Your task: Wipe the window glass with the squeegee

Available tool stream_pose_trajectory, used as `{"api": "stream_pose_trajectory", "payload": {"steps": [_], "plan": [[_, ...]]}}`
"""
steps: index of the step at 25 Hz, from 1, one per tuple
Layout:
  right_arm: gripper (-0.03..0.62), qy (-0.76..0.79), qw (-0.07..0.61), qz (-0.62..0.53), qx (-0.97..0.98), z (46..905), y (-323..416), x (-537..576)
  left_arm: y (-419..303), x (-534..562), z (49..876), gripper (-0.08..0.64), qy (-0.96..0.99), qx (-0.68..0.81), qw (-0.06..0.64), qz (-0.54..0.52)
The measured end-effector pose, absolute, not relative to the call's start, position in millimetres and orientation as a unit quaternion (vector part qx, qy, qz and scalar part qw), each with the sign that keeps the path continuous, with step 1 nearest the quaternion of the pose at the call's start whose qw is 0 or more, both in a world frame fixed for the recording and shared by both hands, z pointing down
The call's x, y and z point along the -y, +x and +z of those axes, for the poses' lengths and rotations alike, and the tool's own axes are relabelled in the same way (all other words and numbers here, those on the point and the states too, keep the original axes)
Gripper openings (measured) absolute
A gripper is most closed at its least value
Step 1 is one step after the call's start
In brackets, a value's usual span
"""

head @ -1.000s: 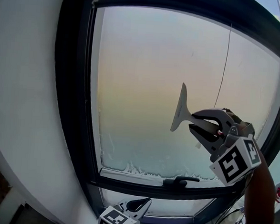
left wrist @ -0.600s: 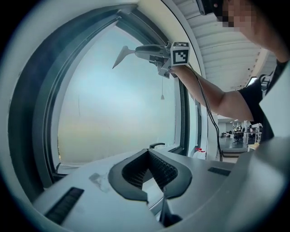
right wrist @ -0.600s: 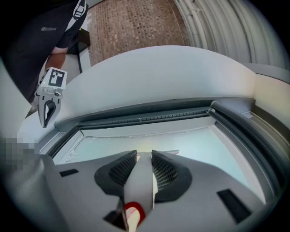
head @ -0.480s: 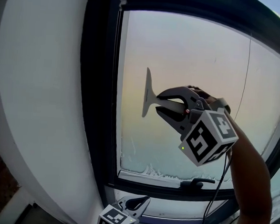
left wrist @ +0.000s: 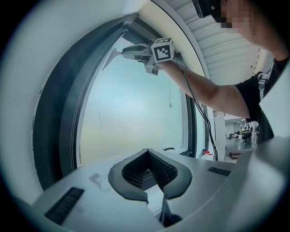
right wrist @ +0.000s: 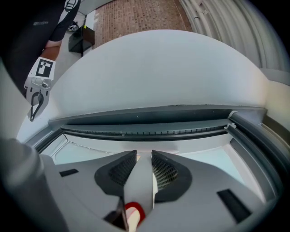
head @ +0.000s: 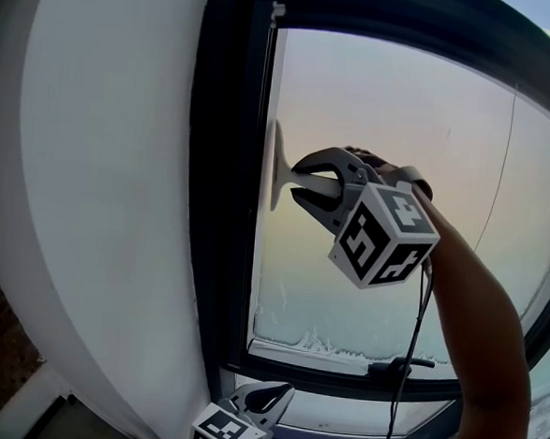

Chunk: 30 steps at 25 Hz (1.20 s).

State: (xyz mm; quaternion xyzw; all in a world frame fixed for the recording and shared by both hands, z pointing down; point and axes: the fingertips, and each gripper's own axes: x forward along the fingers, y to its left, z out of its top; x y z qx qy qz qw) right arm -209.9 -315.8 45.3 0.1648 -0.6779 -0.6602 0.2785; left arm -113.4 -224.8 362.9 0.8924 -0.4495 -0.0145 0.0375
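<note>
Right gripper [head: 301, 180]: clamped on the squeegee [head: 275, 167] handle. The blade stands upright at the left edge of the glass [head: 383, 156], just beside the frame [head: 221, 210].
Left gripper [head: 277, 398]: pressed together, empty, low under the window.
Risk: the blade may catch the frame or tilt off the glass and leave a streak. The handle may also twist in the jaws.
Surface: hazy pane with crusty residue [head: 309, 341] along the bottom.
Room: curved white wall [head: 98, 201] and a dark frame.

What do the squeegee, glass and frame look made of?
The squeegee looks like smooth, matte pale-grey plastic; its blade edge is unclear. The glass is translucent, frosted or fogged: light passes, no view through. The frame is dark and smooth with slight sheen, likely painted metal or plastic.
</note>
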Motion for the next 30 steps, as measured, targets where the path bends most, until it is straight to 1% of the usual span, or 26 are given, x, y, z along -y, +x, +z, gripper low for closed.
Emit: {"api": "stream_pose_trajectory", "payload": {"steps": [6,12,21,30], "plan": [[0.095,0.169,0.280,-0.658,0.678,40,-212,321,-114,227,367,0.000,0.892,0.449,0.044,-0.014],[0.095,0.178,0.279,-0.648,0.686,41,-190,322,-99,230,371,0.000,0.898,0.436,0.049,-0.009],[0.095,0.204,0.289,-0.640,0.682,41,-132,324,-58,233,371,0.000,0.913,0.405,0.047,-0.002],[0.095,0.239,0.295,-0.624,0.683,38,-53,326,-4,230,376,0.000,0.925,0.377,0.052,0.008]]}}
